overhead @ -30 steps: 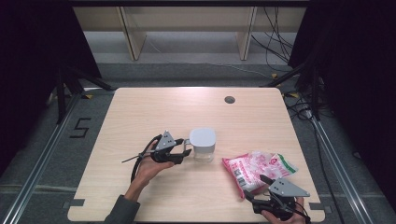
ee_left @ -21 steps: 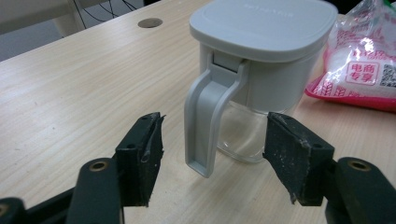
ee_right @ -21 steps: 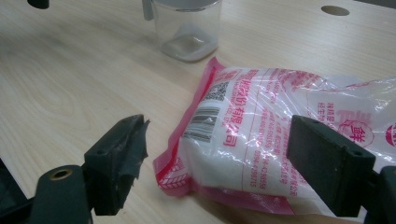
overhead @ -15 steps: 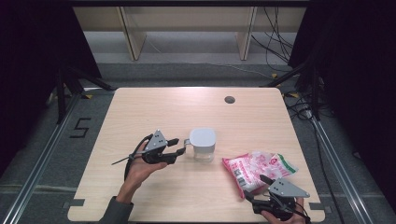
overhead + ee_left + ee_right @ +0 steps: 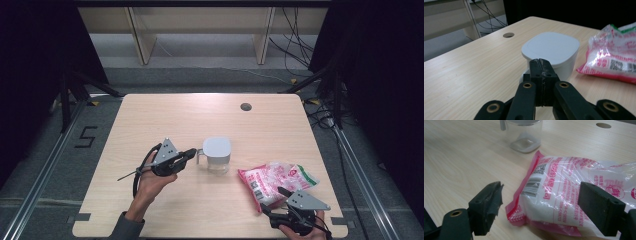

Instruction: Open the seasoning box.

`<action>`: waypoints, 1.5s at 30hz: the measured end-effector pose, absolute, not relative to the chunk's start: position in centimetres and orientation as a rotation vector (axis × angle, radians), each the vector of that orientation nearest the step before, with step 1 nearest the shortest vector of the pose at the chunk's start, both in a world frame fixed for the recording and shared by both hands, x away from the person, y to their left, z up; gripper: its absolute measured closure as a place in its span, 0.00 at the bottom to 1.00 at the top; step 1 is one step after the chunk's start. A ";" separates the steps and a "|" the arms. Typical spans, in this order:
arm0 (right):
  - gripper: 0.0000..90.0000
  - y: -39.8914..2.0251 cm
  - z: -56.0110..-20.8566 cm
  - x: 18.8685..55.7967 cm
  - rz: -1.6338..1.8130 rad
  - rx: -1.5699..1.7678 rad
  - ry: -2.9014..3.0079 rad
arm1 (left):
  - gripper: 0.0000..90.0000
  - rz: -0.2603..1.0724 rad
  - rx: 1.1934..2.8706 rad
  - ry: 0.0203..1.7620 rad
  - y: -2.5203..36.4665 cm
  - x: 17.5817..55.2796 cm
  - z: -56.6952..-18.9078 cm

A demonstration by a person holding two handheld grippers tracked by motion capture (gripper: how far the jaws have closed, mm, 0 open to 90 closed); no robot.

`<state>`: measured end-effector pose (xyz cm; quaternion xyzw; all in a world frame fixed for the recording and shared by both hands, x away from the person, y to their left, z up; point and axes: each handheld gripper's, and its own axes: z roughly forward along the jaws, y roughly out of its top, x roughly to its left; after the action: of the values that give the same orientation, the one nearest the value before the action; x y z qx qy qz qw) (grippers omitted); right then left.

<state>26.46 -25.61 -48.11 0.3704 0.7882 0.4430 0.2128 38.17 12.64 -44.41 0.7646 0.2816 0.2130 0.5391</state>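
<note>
White-lidded jar [image 5: 550,53] just beyond the clamped left claw [image 5: 541,65].

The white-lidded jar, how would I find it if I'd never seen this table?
Start at the wooden table and look near its middle. The jar stands there between the left gripper, whose shut jaws are at its handle side, and a pink and white bag. It is the one see-through container with a squarish white lid, standing upright, while the bag lies flat.
</note>
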 end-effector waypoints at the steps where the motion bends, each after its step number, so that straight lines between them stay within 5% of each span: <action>1: 0.23 -25.5 -48.1 26.5 1.229 1.014 2.181 | 0.99 0.492 1.800 0.662 12.6 38.3 -44.2; 26: 0.26 -24.8 -47.9 26.9 1.232 1.077 2.145 | 0.97 0.485 1.822 0.664 10.4 41.5 -44.6; 33: 0.19 -23.8 -47.3 28.6 1.298 1.056 2.111 | 0.97 0.475 1.815 0.659 10.5 41.6 -44.7; 34: 0.33 -23.1 -46.9 29.5 1.285 1.001 2.143 | 0.97 0.472 1.810 0.661 10.5 41.6 -44.7; 37: 0.40 -22.4 -46.6 30.3 1.280 0.955 2.165 | 0.97 0.460 1.800 0.673 10.5 41.6 -44.8; 38: 0.53 -21.4 -46.3 31.3 1.271 0.941 2.161 | 0.97 0.462 1.803 0.673 10.5 41.6 -44.8; 45: 0.80 -19.4 -46.1 33.8 1.282 0.927 2.191 | 0.97 0.469 1.806 0.667 10.6 41.6 -44.8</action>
<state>33.83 -19.40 -46.10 0.3349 0.7912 0.4629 0.2179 41.57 10.57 -44.79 0.7623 0.2817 0.1979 0.5481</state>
